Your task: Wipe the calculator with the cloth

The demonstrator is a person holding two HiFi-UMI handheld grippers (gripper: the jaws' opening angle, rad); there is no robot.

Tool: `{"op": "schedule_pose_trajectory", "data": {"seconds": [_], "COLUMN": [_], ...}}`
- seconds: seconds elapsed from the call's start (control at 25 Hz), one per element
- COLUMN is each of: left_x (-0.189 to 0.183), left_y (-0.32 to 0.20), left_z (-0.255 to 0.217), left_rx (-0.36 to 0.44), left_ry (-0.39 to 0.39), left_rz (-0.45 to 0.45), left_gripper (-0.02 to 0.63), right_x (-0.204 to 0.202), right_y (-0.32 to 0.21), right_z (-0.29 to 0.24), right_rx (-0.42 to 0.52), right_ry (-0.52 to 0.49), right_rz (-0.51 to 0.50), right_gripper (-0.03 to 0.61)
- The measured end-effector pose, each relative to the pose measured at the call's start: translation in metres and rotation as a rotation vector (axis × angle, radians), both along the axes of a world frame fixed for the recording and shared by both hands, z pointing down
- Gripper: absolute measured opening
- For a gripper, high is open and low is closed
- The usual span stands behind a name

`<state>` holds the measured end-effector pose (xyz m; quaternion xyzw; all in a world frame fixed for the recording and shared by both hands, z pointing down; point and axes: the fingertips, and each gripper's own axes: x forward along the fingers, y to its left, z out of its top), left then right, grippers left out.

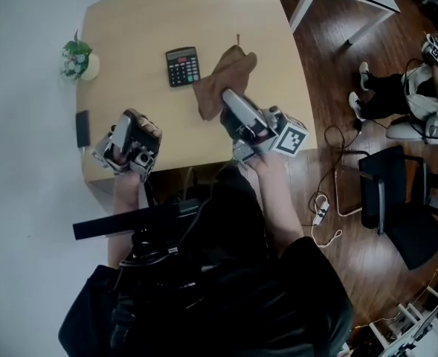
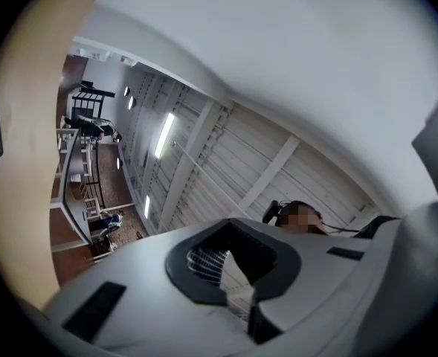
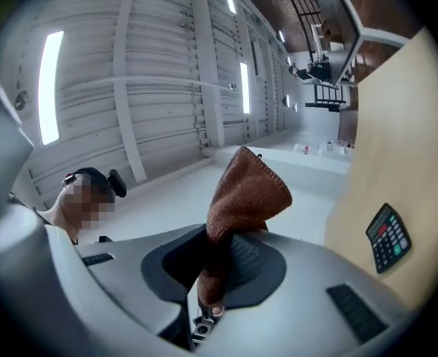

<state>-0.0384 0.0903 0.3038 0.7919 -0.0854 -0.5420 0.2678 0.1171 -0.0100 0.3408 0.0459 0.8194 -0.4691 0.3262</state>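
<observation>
A black calculator [image 1: 182, 66] lies flat on the light wooden table [image 1: 137, 21], keys up. Just right of it in the head view is the brown cloth [image 1: 227, 76], pinched at one end by my right gripper [image 1: 230, 101], which is raised and tilted upward. In the right gripper view the cloth [image 3: 245, 192] sticks up from between the shut jaws of my right gripper [image 3: 215, 270], with the calculator [image 3: 388, 238] off to the right. My left gripper [image 1: 122, 141] is lifted near the table's front left edge. Its jaws [image 2: 230, 270] are shut with nothing in them.
A small potted plant [image 1: 76, 58] stands at the table's left edge, and a flat black device [image 1: 82, 129] lies further forward. To the right on the wooden floor are a black chair [image 1: 397, 192], cables and a seated person's legs [image 1: 386, 95].
</observation>
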Motion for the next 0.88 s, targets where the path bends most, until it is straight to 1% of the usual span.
{"op": "schedule_pose_trajectory", "data": {"seconds": [0.12,0.2,0.36,0.48,0.56,0.6,0.76,0.88], "left_x": [0.011,0.008,0.001,0.004,0.01,0.013,0.019,0.014], "left_y": [0.032,0.05,0.083,0.106,0.121,0.126,0.134,0.139], "left_z": [-0.011,-0.004,0.011,0.016,0.023,0.027,0.034,0.033], "left_rx": [-0.014,-0.02,-0.028,-0.025,-0.042,-0.058,-0.121,-0.142], "left_ry": [-0.072,-0.086,-0.039,0.017,0.045,0.046,-0.031,-0.065], "left_rz": [0.015,0.025,0.034,0.045,0.052,0.054,0.04,0.011], "left_gripper": [-0.002,-0.002,-0.002,-0.002,-0.002,-0.002,-0.002,-0.002], "right_x": [0.0,-0.007,-0.018,-0.013,-0.007,-0.007,-0.021,-0.037], "right_y": [0.038,0.063,0.121,0.159,0.179,0.186,0.193,0.195], "right_z": [-0.006,-0.002,-0.001,0.003,0.009,0.01,-0.003,-0.012], "right_rx": [0.021,0.032,0.015,-0.006,-0.025,-0.025,0.02,0.05], "right_ry": [0.062,0.111,0.172,0.214,0.263,0.284,0.313,0.314], "right_rz": [0.047,0.07,0.095,0.127,0.135,0.137,0.133,0.101], "right_gripper": [0.048,0.048,0.046,0.046,0.046,0.046,0.046,0.044]}}
